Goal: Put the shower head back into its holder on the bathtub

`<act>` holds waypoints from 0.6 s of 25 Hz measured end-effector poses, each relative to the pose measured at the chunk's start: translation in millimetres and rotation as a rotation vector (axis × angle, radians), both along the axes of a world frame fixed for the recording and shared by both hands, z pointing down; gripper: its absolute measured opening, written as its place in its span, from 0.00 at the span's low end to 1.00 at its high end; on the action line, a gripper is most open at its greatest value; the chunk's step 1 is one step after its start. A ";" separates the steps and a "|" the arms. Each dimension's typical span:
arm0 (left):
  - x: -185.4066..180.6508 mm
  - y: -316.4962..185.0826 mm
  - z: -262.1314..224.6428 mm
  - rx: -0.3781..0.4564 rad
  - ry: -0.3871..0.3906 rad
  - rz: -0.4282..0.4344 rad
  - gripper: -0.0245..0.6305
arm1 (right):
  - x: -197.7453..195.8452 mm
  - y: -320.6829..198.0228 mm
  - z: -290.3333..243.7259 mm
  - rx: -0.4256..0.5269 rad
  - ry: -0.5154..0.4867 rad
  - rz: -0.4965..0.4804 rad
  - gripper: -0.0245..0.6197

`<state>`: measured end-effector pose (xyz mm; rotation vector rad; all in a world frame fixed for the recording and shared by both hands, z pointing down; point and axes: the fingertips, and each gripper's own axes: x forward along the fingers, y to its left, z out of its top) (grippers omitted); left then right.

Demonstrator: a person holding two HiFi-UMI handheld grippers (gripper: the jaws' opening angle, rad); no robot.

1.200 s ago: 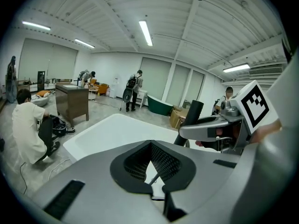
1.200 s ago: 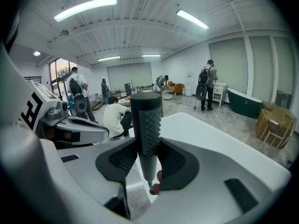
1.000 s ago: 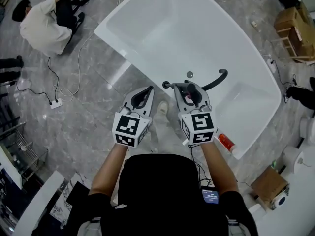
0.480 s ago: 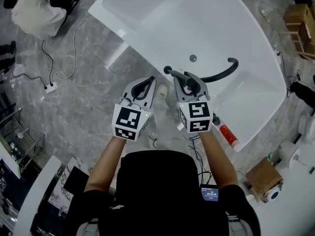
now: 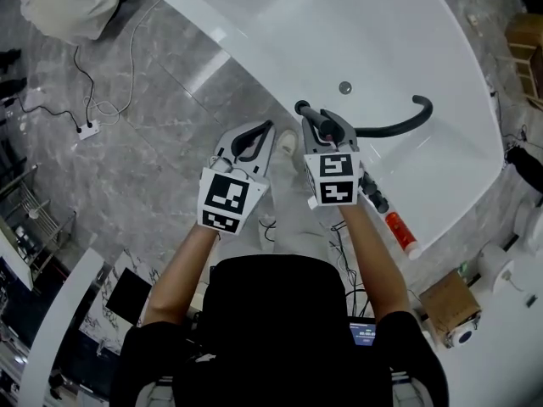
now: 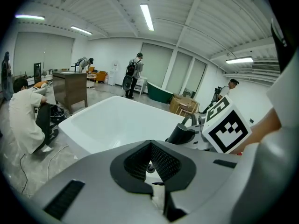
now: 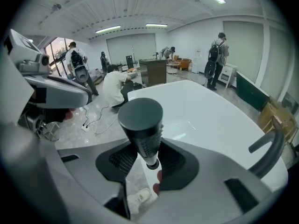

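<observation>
**Shower head held in the right tool, over the near edge of the bathtub**

The right tool [image 5: 314,119] is closed on the dark grey shower head [image 7: 140,120]. In the right gripper view its two ribbed pads press on the narrow ribbed part from both sides, and the wide round end stands out beyond the jaws. In the head view the shower head is over the near edge of the big white oval bathtub [image 5: 399,32]. It is just beside a black curved pipe [image 5: 399,125] that rises from the same edge. I cannot make out the holder in any view.

The left tool [image 5: 267,130] is closed and it carries nothing. Its jaw tips meet, and no object sits in the hollow between the pads. It is beside the right tool, near it but apart, on the floor side of the bathtub edge.

A small round metal fitting [image 5: 345,87] sits on the inner surface of the bathtub. A red bottle [image 5: 399,231] lies on the near edge, to the right of the right arm. On the grey marble floor [image 5: 153,168] there is a white cable with a power strip [image 5: 85,128], and a person in a white shirt [image 5: 64,7] crouches at the upper left. A brown cardboard box [image 5: 445,299] stands at the lower right
</observation>
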<state>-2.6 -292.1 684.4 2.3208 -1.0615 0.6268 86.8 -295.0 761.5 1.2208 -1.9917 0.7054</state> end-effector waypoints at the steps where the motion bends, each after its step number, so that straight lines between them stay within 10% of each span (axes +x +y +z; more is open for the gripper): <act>1: -0.5 0.1 2.0 0.000 -0.003 0.002 0.06 | -1.4 -0.2 6.4 -0.006 0.006 -0.004 0.25; 15: -17.5 7.3 14.7 -0.011 -0.033 -0.032 0.06 | -3.7 7.0 70.6 -0.057 0.121 -0.021 0.25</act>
